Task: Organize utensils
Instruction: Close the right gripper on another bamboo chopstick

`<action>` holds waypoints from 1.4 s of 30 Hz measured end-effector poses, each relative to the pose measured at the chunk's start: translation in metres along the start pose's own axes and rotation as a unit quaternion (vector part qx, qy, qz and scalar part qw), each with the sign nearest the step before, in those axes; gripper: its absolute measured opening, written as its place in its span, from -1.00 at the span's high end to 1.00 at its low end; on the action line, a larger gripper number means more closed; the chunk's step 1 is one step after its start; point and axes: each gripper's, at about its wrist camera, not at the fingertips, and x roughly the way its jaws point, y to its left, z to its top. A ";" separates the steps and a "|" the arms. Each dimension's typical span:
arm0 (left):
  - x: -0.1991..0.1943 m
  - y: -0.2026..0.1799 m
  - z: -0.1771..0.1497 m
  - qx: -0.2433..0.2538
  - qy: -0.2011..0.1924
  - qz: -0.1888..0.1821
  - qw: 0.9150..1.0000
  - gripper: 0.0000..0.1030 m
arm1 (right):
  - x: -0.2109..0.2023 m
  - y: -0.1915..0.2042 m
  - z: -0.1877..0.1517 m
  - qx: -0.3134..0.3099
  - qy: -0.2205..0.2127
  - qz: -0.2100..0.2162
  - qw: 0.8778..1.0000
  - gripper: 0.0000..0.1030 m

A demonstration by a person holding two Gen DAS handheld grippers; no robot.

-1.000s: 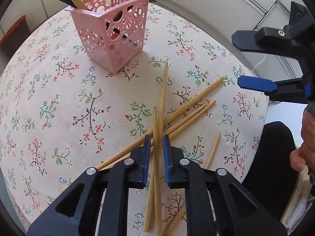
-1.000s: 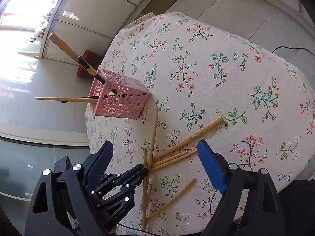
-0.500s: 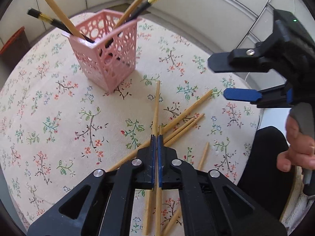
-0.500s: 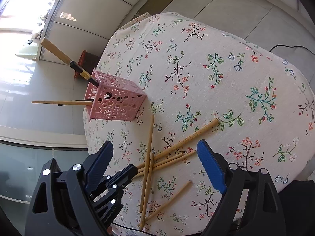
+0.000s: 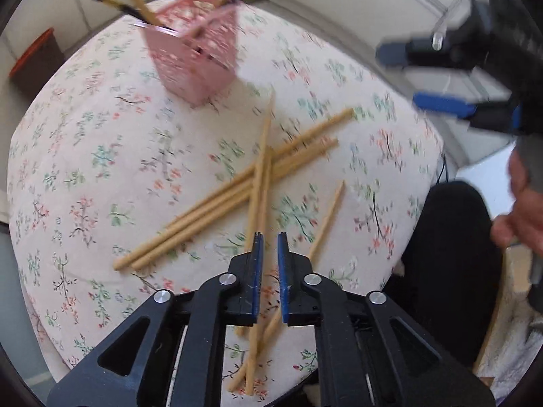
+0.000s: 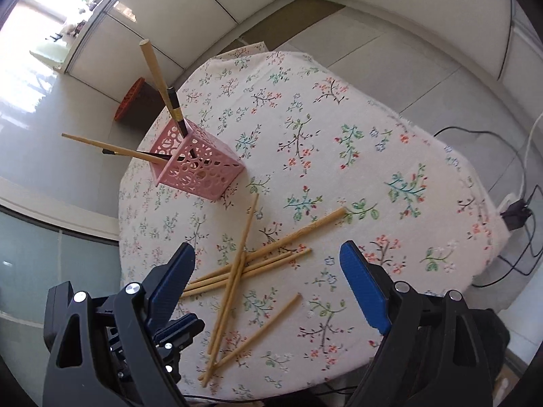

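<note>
Several wooden chopsticks [image 5: 237,190] [image 6: 237,268] lie crossed in a loose pile on the floral tablecloth [image 5: 85,169], and one more chopstick [image 5: 325,217] [image 6: 261,325] lies apart to the right. A pink openwork basket [image 5: 197,57] [image 6: 200,169] stands beyond them with a few chopsticks leaning out of it. My left gripper [image 5: 268,237] hovers over the near end of the pile; its jaws are opening, a narrow gap shows only cloth, and nothing is gripped. My right gripper [image 6: 264,251] [image 5: 417,79] stands wide open and empty above the pile's right side.
The round table's edge drops away close on the near and right sides. A brown bin with an orange rim [image 6: 130,100] stands on the floor past the basket. Cables and a plug [image 6: 516,212] lie on the floor at right. A person's hand [image 5: 522,210] holds the right gripper.
The left jaws closed over the pile, then parted a little as the gripper drew back and up; no chopstick came with it. The right gripper rose and tilted.
</note>
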 end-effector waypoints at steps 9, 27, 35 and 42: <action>0.026 -0.037 0.015 0.054 0.016 0.013 0.998 0.27 | -0.024 -0.038 -0.002 0.017 -0.004 -0.009 1.000 -0.65; 0.027 -0.035 0.018 0.078 -0.035 -0.043 0.995 0.92 | -0.005 -0.054 0.006 0.054 0.020 -0.016 0.998 -0.65; -0.095 0.018 -0.001 -0.018 -0.212 -0.080 0.974 0.92 | 0.048 0.013 0.014 0.000 0.063 -0.037 0.997 -0.65; -0.150 0.042 -0.027 -0.060 -0.299 -0.077 0.949 0.92 | 0.116 0.047 0.025 0.007 0.094 -0.091 0.991 -0.58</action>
